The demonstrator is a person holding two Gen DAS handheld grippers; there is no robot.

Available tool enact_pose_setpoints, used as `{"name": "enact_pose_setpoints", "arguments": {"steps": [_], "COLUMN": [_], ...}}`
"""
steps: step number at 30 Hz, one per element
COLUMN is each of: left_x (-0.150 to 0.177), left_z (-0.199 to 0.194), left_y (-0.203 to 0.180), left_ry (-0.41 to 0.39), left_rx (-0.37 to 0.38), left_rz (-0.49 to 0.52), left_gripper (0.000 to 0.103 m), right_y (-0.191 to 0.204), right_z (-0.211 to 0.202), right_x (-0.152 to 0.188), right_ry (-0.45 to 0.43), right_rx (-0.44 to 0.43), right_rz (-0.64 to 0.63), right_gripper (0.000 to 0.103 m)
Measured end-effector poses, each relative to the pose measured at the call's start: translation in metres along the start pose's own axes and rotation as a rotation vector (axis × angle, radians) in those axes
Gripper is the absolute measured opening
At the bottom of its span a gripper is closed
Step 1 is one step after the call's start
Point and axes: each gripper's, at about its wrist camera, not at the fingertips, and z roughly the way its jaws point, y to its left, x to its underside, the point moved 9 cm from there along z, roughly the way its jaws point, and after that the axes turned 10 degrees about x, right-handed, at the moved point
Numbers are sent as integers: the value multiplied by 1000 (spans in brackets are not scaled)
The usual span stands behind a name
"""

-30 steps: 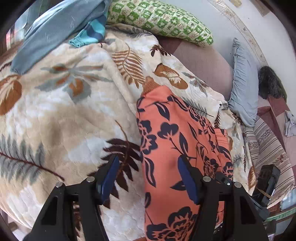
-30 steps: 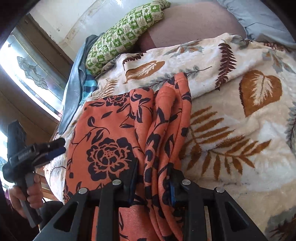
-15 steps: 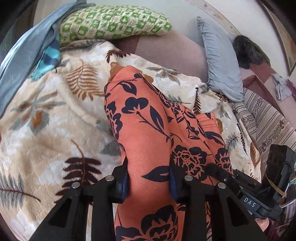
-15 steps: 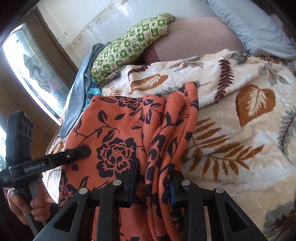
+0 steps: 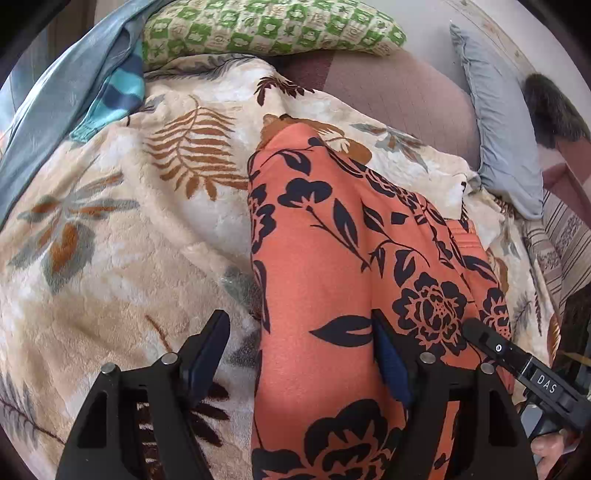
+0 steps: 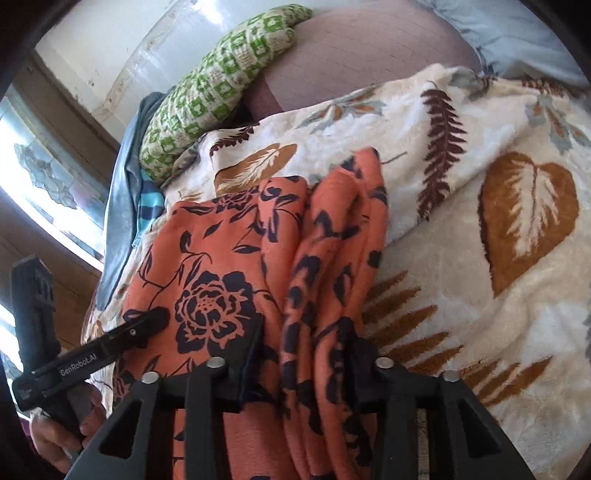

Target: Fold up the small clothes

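Bed blanket is carrying the orange floral garment, lying lengthwise. Right hand-held gripper is pinching its bunched edge; left hand-held gripper is sitting wide open, straddling the garment's left edge. Green pillow is lying behind.

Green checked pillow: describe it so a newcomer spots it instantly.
Start at the leaf-print blanket covering the bed. At its far edge, against the wall, lies the green checked pillow. Unlike the plain grey-blue pillow nearby, it carries small green and cream squares.
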Motion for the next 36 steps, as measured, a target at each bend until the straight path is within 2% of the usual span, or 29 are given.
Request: {"name": "enact_pose_setpoints", "arguments": {"steps": [1, 3, 5, 7, 8, 10, 11, 12, 15, 16, 18, 20, 22, 25, 28, 36], "left_x": [-1, -4, -7, -8, -6, 1, 7, 15, 45, 53, 55, 53, 46, 37, 35, 51], "left_z": [-4, -21, -48, -73, -81, -86, -82, -74, -36, -30, -34, -46, -72, -119, -163, -238], "left_y": [0, -3, -12, -22, -26, -28, -28, -26, -6, -2, -1, -7, -19, -42, -63, -92], "left_ry": [6, -22, -100, -171, -190, -184, -164, -130, 12, 23, 15, 26, -36, -142, -235, -340], "left_rx": [9, -14, -38, -52, -69, -105, -113, -123, -189, -181, -165, -176, -190, -175, -191, -304], "left_rz": [-8, 10, 61, 122, 150, 189, 198, 198, 181, 165, 130, 145, 176, 199, 234, 313], "left_gripper": [78, 78, 77, 78, 78, 78, 78, 78, 80, 82, 83, 83, 83, 83, 85, 86], "right_y": [-3, -5, -5, 3, 9, 24, 31, 37, 33, 27, 28, 33, 35, 45, 58, 85], "right_z": [-2, -13, -37, -66, -79, -94, -94, -89, -50, -38, -41, -54, -74, -118, -160, -234], "right_x": [1, 0, -4, -6, -4, 4, 10, 18, 51, 61, 64, 62, 58, 52, 54, 80], "right_ry": [10, -4, -89, -176, -211, -241, -230, -204, -49, 1, -21, -12, -34, -123, -212, -315], "right_rx": [2, 5, 29, 10, 5, 5, 12, 18, 64, 77, 103, 114, 88, 54, 68, 86], "right_rz": [14, 18, -1, -38, -62, -127, -164, -190, -198, -187, -204, -222, -209, -207, -251, -282], "right_gripper": [68, 69, 69, 68, 66, 54, 40, 36, 31, 31, 29, 29, 29, 30, 31, 31]}}
